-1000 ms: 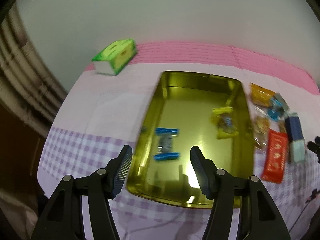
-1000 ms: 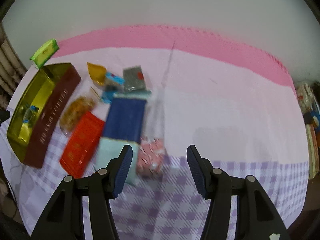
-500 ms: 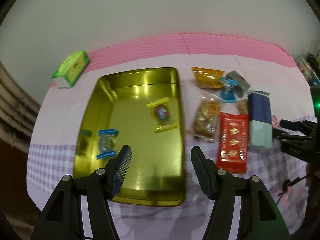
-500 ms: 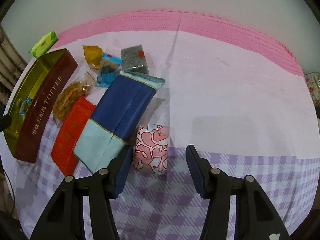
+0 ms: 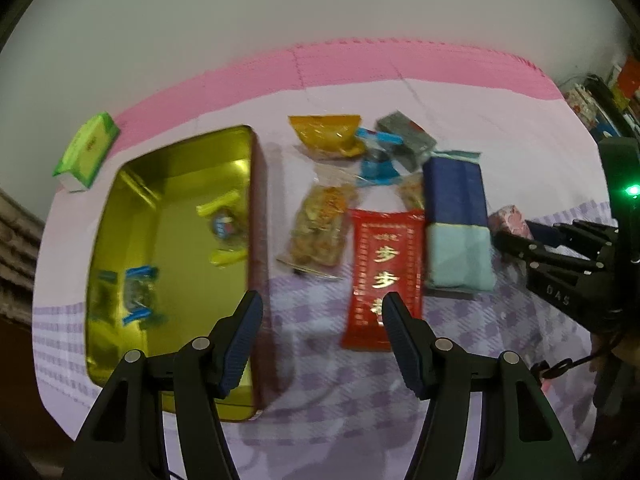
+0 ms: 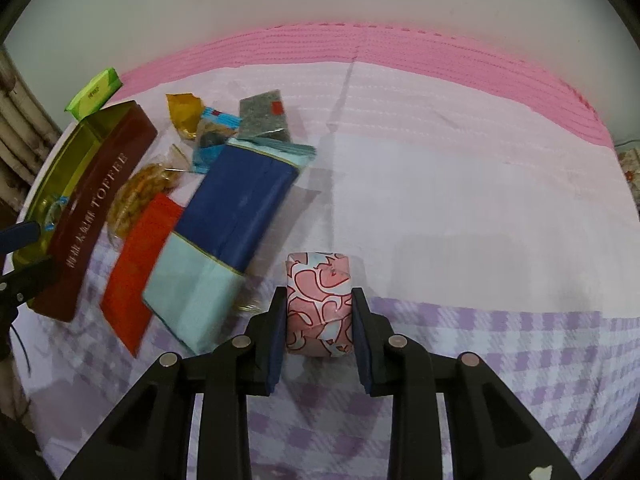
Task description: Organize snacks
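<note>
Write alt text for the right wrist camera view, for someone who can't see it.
The right gripper is closing its jaws on a pink heart-patterned packet lying on a checked tablecloth. To its left lie a blue and teal package, a red packet and an open toffee tin.

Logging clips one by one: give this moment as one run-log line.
right tool: closing on pink-patterned snack | left tool: open, empty | tin: two candies inside

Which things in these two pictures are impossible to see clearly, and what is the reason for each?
- Left wrist view: the wrapped candies in the gold tin are motion-blurred; labels unreadable.
- Left wrist view: the pink patterned packet is mostly hidden behind the right tool.
- Right wrist view: the tin's inside is hidden by its brown wall.
</note>
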### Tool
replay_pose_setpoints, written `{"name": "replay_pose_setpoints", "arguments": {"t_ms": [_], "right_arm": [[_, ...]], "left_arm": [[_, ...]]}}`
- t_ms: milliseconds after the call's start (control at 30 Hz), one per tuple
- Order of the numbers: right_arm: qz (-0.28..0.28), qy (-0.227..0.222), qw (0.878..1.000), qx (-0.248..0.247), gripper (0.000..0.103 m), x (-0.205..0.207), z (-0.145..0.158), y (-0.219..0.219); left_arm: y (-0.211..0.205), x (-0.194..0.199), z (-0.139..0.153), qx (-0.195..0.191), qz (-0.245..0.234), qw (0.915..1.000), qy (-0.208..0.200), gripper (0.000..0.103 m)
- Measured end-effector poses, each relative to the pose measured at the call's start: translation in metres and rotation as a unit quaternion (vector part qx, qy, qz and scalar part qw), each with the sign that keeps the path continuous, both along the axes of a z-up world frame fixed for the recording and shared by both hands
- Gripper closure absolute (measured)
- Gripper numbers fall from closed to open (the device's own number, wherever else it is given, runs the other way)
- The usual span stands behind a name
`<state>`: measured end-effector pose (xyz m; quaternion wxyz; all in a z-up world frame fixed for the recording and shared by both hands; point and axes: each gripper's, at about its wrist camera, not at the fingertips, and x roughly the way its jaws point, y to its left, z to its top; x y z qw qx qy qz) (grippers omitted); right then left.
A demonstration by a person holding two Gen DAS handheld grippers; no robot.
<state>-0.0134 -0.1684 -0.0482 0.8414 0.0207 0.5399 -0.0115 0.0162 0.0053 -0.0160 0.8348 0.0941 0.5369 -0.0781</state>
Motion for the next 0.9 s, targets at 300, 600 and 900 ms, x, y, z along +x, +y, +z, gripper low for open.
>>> {"name": "replay_pose_setpoints", "arguments": {"t_ms": [300,600,900], "right_arm": [[-0.055,-0.006,0.998,0.005,0.075,-0.012,-0.001,-0.04],[-0.064,-0.011,0.998,0.022,0.075,-0.017,-0.002,-0.047],[-0.06,-0.013,0.998,0.018,0.075,-0.021,0.001,-0.049]], "left_arm": [[-0.022,0.006,-0.021,-0.016,-0.012,0.9988,0.045,0.04],[-0.032,0.018,-0.042,-0.014,-0.027,0.9968,0.073,0.044],[-0.042,0.032,-0.057,-0.007,-0.03,0.9959,0.085,0.049]]}}
